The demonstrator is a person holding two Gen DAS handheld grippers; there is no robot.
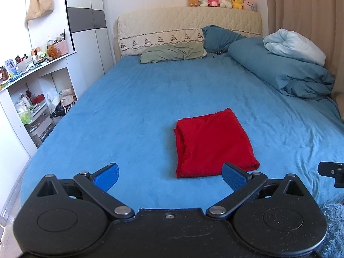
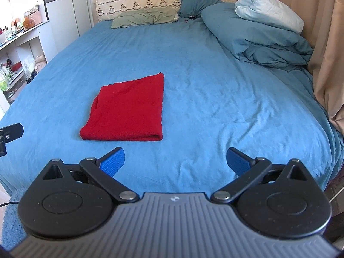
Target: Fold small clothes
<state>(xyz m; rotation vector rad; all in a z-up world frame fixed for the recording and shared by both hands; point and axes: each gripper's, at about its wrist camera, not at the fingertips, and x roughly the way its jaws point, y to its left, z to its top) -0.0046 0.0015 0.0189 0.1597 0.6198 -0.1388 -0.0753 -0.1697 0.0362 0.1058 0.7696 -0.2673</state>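
Note:
A red cloth (image 1: 212,144) lies folded into a neat rectangle on the blue bed sheet (image 1: 133,107). It also shows in the right wrist view (image 2: 126,111). My left gripper (image 1: 171,175) is open and empty, held just short of the cloth's near edge. My right gripper (image 2: 175,161) is open and empty, near the bed's front edge, to the right of the cloth. The tip of the right gripper's body (image 1: 331,172) shows at the left view's right edge.
A bundled blue duvet (image 2: 258,34) with a pale cloth on top fills the bed's far right. Pillows (image 1: 172,53) lie by the headboard. White shelves (image 1: 32,86) with clutter stand left of the bed. A beige curtain (image 2: 326,53) hangs on the right.

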